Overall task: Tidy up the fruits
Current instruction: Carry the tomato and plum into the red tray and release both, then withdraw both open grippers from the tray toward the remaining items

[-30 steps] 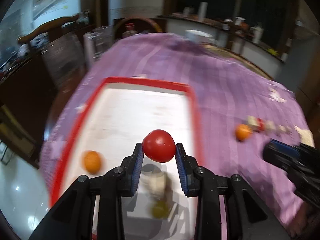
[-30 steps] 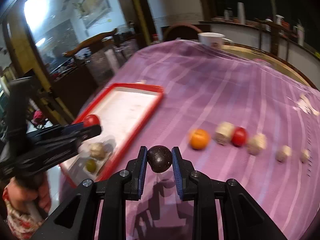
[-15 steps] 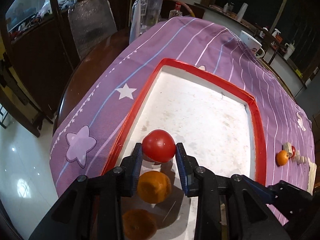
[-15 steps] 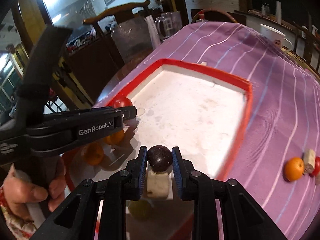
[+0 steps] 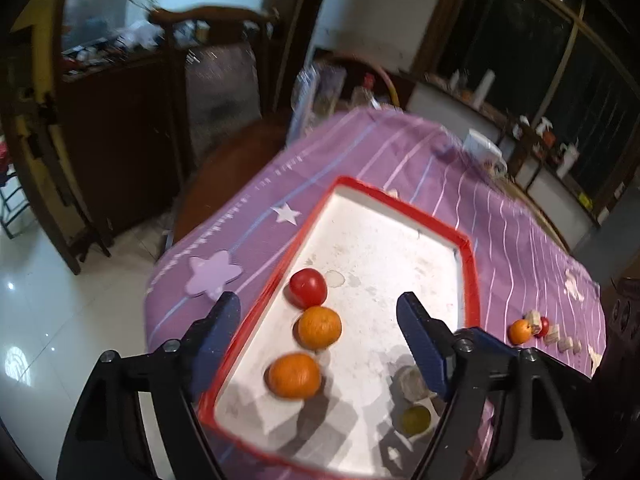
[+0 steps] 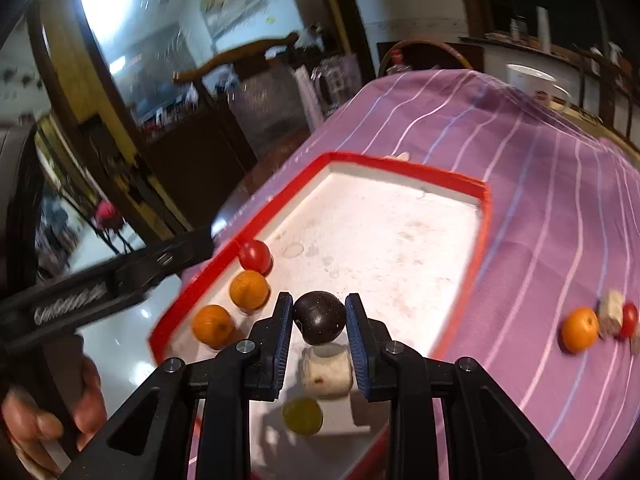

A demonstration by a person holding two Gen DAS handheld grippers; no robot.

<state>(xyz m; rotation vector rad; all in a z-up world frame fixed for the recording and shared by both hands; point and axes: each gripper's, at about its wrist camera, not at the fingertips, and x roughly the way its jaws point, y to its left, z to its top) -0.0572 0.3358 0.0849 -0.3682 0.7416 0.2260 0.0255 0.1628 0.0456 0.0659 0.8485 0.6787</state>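
Observation:
A red-rimmed white tray (image 5: 468,280) lies on the purple cloth. A red tomato (image 5: 307,288) rests in it by the left rim, in a row with two oranges (image 5: 320,328) (image 5: 294,376). My left gripper (image 5: 318,300) hangs above them with its jaws opening and its pads touching nothing. A beige chunk (image 5: 412,378) and a green fruit (image 5: 416,420) lie near the tray's front. My right gripper (image 6: 318,308) is shut on a dark round fruit (image 6: 320,318), held over the beige chunk (image 6: 326,370) at the tray's (image 6: 404,164) front.
On the cloth to the right lie an orange (image 6: 579,330), a beige piece (image 6: 612,308) and a small red fruit (image 6: 630,320). A white mug (image 6: 528,80) stands at the far end. The table edge drops to the floor just left of the tray. A hand (image 6: 40,412) holds the left gripper.
The left gripper opened and left the tomato in the tray beside the oranges, then drew back. The right gripper carried the dark fruit from the cloth to over the tray.

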